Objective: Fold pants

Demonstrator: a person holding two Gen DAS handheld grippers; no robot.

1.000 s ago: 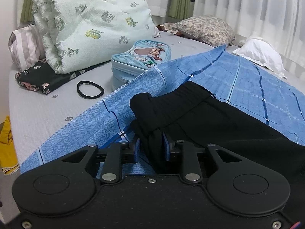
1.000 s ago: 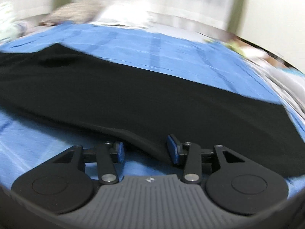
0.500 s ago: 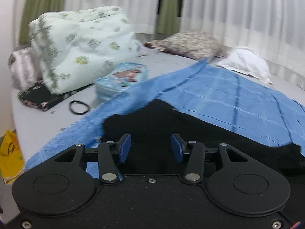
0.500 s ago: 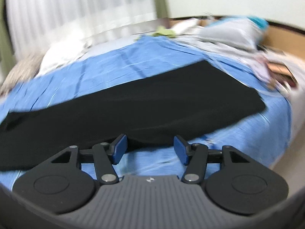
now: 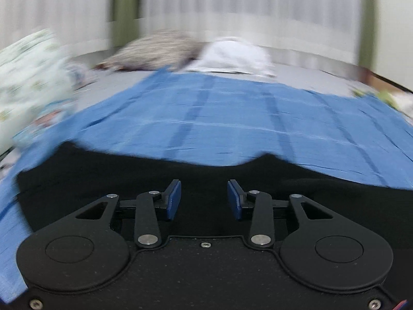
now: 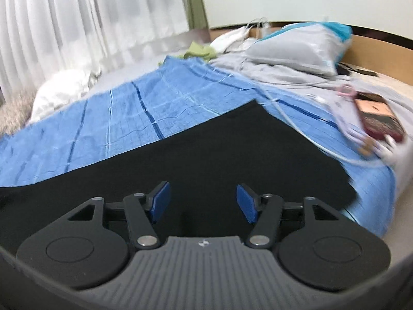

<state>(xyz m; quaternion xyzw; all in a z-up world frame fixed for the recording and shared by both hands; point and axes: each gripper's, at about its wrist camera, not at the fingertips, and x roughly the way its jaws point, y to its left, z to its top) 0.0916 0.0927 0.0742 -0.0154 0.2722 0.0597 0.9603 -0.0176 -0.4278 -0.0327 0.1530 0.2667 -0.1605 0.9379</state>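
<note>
Black fabric pants (image 5: 108, 180) lie flat as a long band across the blue checked cotton blanket (image 5: 232, 118) on the bed, the long axis running side to side in front of both claws. The left claw (image 5: 204, 199) hovers over the cloth, jaws closing with nothing between them. Further right, the right claw (image 6: 203, 204), spread and empty, points at the leg end (image 6: 296, 160), which it sits nearer, so it looks best placed to lift that end.

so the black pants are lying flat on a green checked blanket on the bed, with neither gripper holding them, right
Not quite: the blanket under the black pants is blue, not green, as the right wrist view shows clearly. The rest holds: the pants lie flat on it and nothing is between the fingers of the left gripper or right gripper.
</note>
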